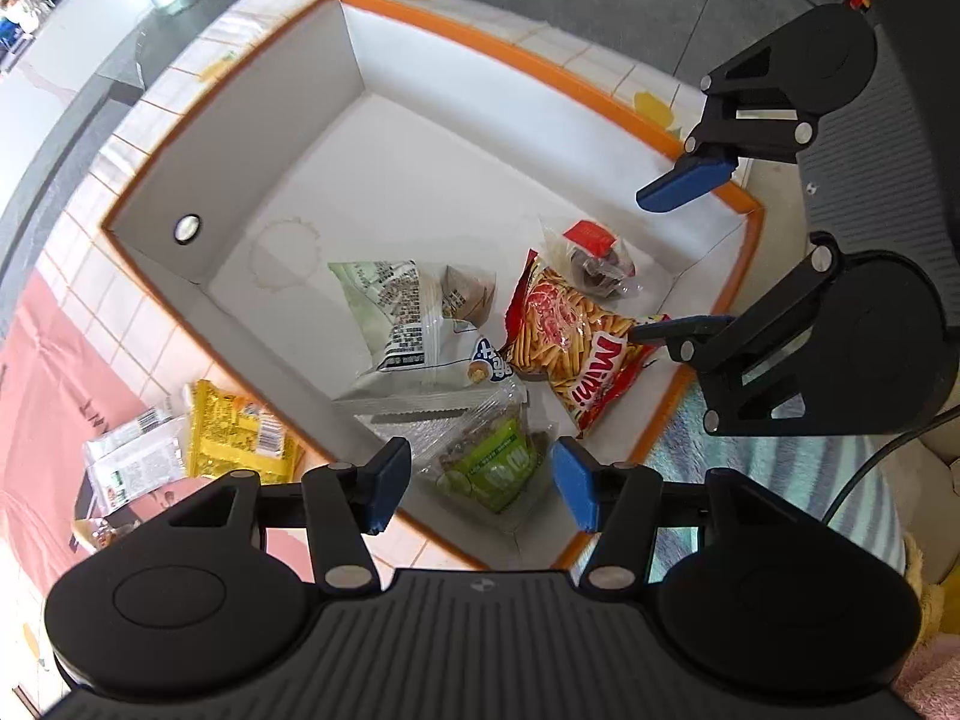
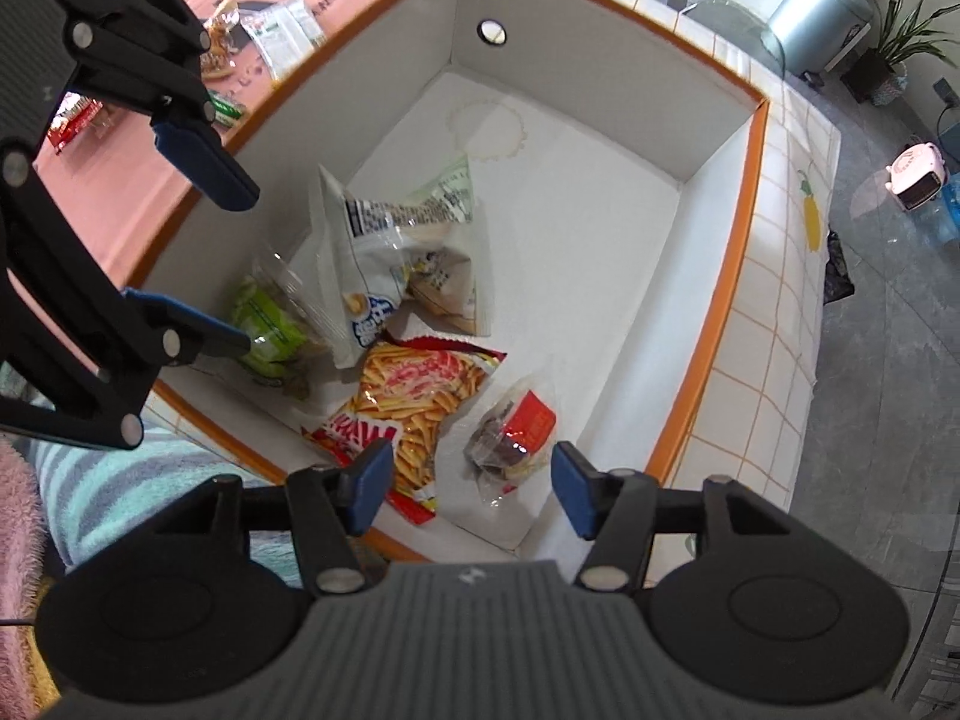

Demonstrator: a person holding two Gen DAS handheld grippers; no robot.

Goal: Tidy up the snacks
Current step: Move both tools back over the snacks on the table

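Observation:
A white box with an orange rim (image 1: 480, 78) (image 2: 600, 60) holds several snacks at its near end. My left gripper (image 1: 483, 486) hangs open over a green packet (image 1: 492, 468) (image 2: 267, 330) without touching it. My right gripper (image 2: 469, 483) is open above a red Mimi stick-snack bag (image 2: 414, 396) (image 1: 564, 330) and a clear packet with a red label (image 2: 516, 432) (image 1: 594, 258). A white-green bag (image 1: 396, 312) (image 2: 408, 222) lies between them. Each gripper shows in the other's view: the right gripper (image 1: 672, 255), the left gripper (image 2: 228, 258).
Outside the box, on a pink cloth, lie a yellow packet (image 1: 240, 438), a white packet (image 1: 135, 456) (image 2: 282, 30) and a red one (image 2: 72, 120). A striped turquoise towel (image 1: 750, 480) lies beside the box. On the floor stand a grey bin (image 2: 816, 18) and a small heater (image 2: 915, 177).

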